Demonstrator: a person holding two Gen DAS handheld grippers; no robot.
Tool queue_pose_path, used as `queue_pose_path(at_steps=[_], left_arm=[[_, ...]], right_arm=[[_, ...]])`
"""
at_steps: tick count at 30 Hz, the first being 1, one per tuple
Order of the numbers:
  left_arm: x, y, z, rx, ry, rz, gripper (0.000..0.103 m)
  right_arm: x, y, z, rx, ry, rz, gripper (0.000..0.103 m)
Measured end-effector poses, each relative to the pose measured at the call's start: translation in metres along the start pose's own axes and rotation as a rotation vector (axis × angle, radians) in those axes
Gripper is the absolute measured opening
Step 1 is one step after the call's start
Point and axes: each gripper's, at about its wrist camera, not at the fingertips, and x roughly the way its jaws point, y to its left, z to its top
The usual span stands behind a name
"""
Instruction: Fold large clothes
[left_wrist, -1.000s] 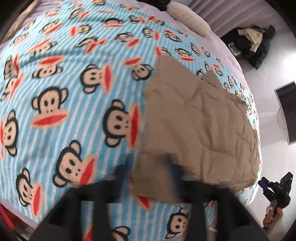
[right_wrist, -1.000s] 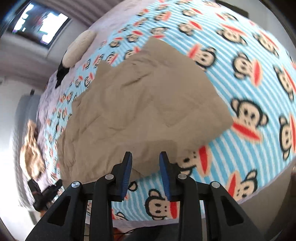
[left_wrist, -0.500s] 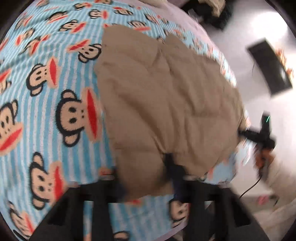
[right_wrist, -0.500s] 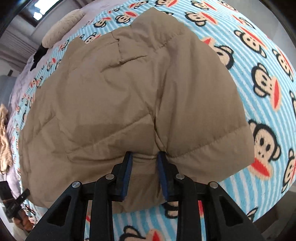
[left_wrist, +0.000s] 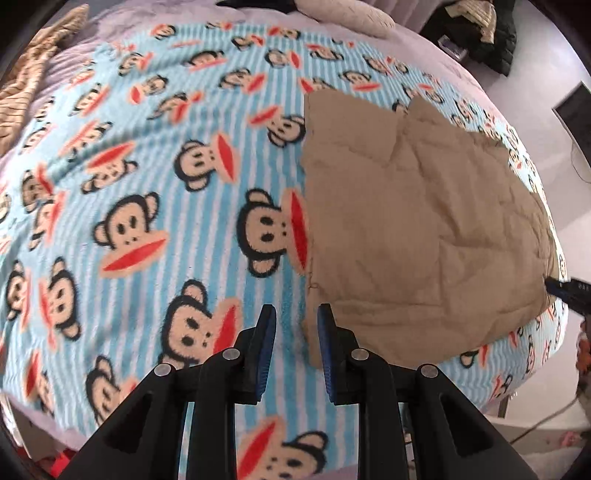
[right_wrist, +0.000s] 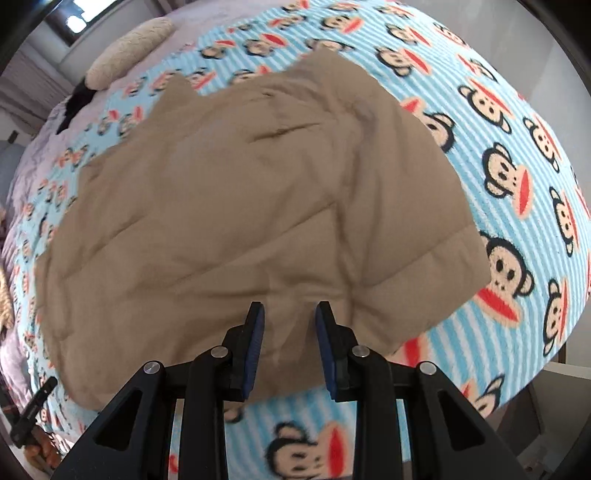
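A tan quilted padded garment (left_wrist: 413, 229) lies folded flat on the monkey-print blanket (left_wrist: 147, 177); it also fills the middle of the right wrist view (right_wrist: 258, 206). My left gripper (left_wrist: 294, 332) is open and empty, just above the blanket beside the garment's near left corner. My right gripper (right_wrist: 289, 325) is open and empty, hovering over the garment's near edge. The other gripper's tip (left_wrist: 569, 290) shows at the garment's far right edge.
The blue striped blanket (right_wrist: 517, 155) covers a bed. A cream pillow (right_wrist: 129, 48) lies at the head. A striped cloth (left_wrist: 26, 70) lies at the far left. Dark clothes (left_wrist: 487, 29) sit on the floor beyond the bed.
Both grippers have let go of the garment's edge and drawn back. The left one swung left off the garment; the garment now lies flat and still.
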Motion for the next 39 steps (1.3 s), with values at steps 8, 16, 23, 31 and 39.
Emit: queue_pose_path(at_steps=[8, 16, 23, 31, 39], left_arm=[[-0.022, -0.033, -0.002, -0.029, 0.019, 0.031, 0.031], [-0.044, -0.053, -0.009, -0.013, 0.012, 0.049, 0.083], [-0.058, -0.059, -0.011, -0.030, -0.009, 0.088, 0.103], [-0.055, -0.083, 0.004, -0.038, 0.010, 0.134, 0.103], [-0.057, -0.118, 0.012, -0.058, 0.006, 0.174, 0.103]], right_arm=[[-0.007, 0.044, -0.033, -0.034, 0.104, 0.131, 0.042], [-0.016, 0.091, -0.050, -0.111, 0.167, 0.166, 0.056], [-0.025, 0.111, -0.048, -0.156, 0.181, 0.191, 0.069], [-0.034, 0.123, -0.035, -0.241, 0.166, 0.215, 0.087], [-0.038, 0.108, -0.019, -0.279, 0.173, 0.237, 0.103]])
